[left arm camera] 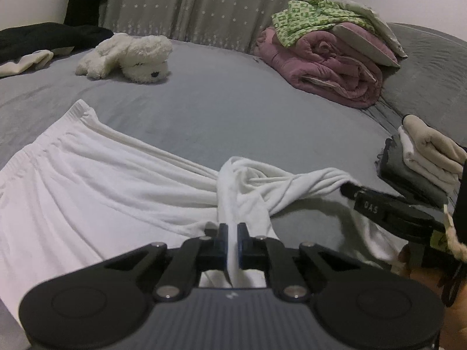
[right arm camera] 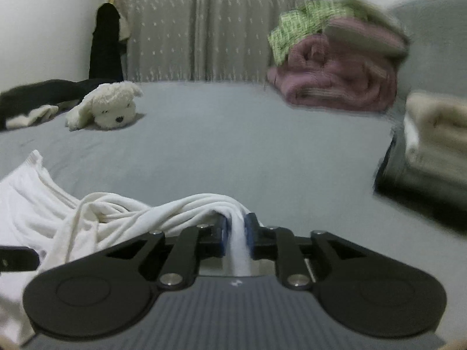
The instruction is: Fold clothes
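Observation:
White trousers [left arm camera: 87,175] lie across the grey bed [left arm camera: 210,110], elastic waistband at the far left, legs twisted together toward the right. My left gripper [left arm camera: 232,230] is shut on one white leg end, a strip of cloth pinched between its blue pads. My right gripper [right arm camera: 236,224] is shut on the other bunched leg end of the trousers [right arm camera: 122,215]. In the left wrist view the right gripper [left arm camera: 348,188] comes in from the right edge, its tip gripping the twisted cloth.
A white plush dog [left arm camera: 131,58] lies at the back left by dark clothes [left arm camera: 43,38]. A rolled pink blanket [left arm camera: 327,70] with green patterned cloth on top sits back right. A stack of folded clothes [left arm camera: 423,160] rests at the right, beside a grey pillow [left arm camera: 432,73].

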Demonstrator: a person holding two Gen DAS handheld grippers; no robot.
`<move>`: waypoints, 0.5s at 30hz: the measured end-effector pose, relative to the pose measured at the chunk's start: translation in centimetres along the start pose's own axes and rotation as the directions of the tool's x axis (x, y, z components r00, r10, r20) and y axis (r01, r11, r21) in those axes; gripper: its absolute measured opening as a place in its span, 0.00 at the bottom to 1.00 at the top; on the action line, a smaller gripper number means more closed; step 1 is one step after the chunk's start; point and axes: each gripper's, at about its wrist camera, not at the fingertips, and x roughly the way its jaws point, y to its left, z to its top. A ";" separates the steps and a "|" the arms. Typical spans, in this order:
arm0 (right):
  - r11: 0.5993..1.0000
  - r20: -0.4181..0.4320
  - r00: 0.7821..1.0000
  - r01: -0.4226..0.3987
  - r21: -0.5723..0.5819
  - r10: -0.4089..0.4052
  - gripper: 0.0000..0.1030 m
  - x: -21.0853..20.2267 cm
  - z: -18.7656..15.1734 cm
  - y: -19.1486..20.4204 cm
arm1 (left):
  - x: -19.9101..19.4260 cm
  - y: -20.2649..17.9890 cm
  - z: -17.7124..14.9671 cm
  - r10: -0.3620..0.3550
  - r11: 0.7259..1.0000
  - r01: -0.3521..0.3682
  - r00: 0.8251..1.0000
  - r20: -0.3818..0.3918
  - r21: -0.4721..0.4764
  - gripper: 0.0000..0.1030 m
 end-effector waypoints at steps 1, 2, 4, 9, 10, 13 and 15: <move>1.000 -0.015 1.000 -0.011 0.020 0.012 0.19 0.0 0.0 -0.1 | 0.0 0.0 0.0 -0.001 1.000 0.001 1.000 -0.004 0.000 0.06; 0.999 -0.030 0.999 -0.022 0.039 0.024 0.22 0.0 -0.1 -0.2 | 0.1 0.1 0.0 -0.003 1.000 0.003 1.000 -0.010 -0.004 0.06; 0.996 -0.049 0.998 -0.044 0.075 0.048 0.40 -0.1 -0.1 -0.4 | 0.3 0.1 0.1 -0.009 1.000 0.009 1.000 -0.020 -0.015 0.06; 0.991 -0.043 0.994 -0.092 0.094 0.096 0.50 -1.2 0.6 0.1 | 1.2 0.1 0.3 -0.028 0.999 0.026 0.998 -0.057 -0.042 0.09; 0.991 -0.046 0.994 -0.093 0.091 0.098 0.50 -1.3 0.7 0.1 | 1.4 0.0 0.3 -0.028 0.999 0.025 0.998 -0.063 -0.043 0.09; 0.991 -0.066 0.993 -0.097 0.095 0.103 0.51 -1.3 0.6 0.1 | 2.1 -0.2 0.1 -0.021 0.999 0.018 0.997 -0.079 -0.042 0.15; 0.989 -0.090 0.990 -0.098 0.109 0.108 0.51 -1.1 0.4 0.0 | 2.5 -0.2 0.0 -0.015 0.999 0.012 0.996 -0.088 -0.042 0.17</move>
